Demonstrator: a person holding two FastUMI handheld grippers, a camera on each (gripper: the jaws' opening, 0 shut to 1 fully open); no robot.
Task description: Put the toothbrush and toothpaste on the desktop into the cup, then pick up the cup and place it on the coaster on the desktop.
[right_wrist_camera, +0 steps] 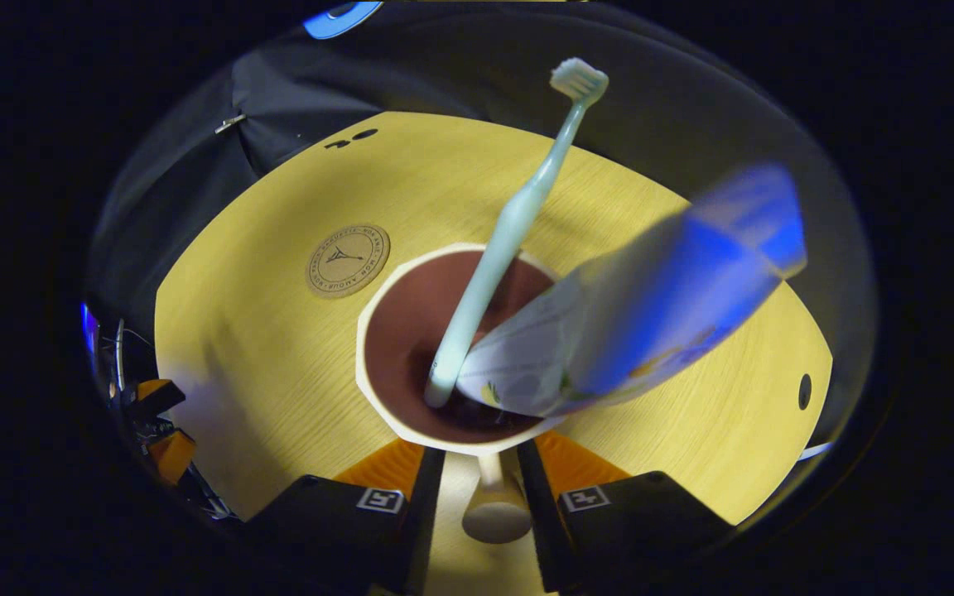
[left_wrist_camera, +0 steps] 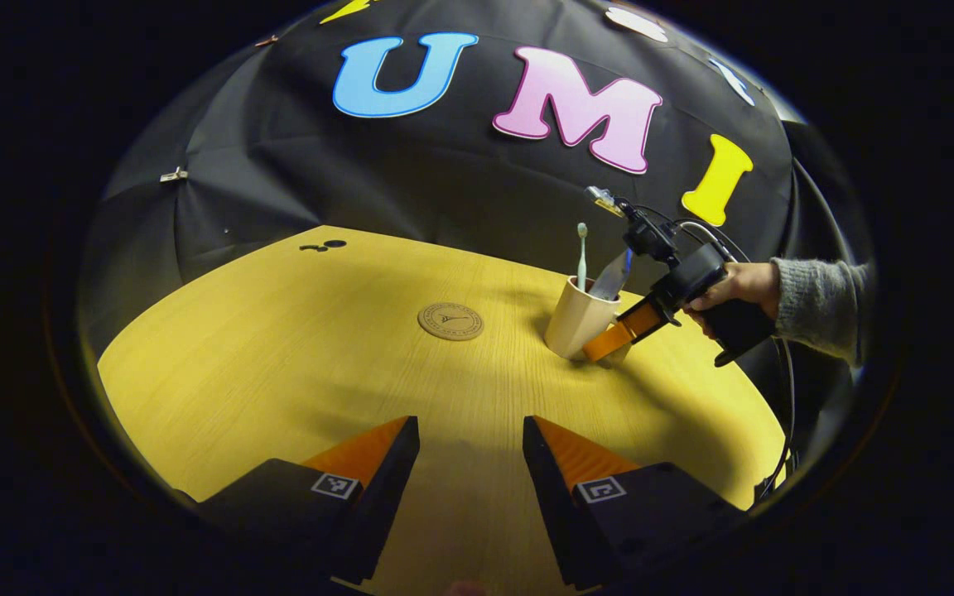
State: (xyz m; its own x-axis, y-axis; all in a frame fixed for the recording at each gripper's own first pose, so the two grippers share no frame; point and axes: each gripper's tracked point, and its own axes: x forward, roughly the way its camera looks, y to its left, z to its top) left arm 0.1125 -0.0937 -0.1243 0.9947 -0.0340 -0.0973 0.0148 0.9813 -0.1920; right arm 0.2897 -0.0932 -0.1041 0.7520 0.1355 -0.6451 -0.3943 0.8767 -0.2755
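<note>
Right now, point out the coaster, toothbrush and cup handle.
coaster [left_wrist_camera: 450,321]: left gripper view, centre of the round disc.
toothbrush [right_wrist_camera: 518,217]: right gripper view, mid handle above the cup.
cup handle [right_wrist_camera: 497,505]: right gripper view, rounded end between the right gripper's fingers.

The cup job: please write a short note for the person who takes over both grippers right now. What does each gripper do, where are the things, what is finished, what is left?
Right gripper: its fingers stand either side of the cup's handle; whether they press on it, I cannot tell.
Left gripper: open, holding nothing, low over the desktop.
Things: the toothbrush and the toothpaste tube both stand in the cup. The cup is on the desktop, apart from the round coaster.
Done: both items are in the cup.
Left: grip the handle firmly, lift the cup, set it on the coaster.
</note>
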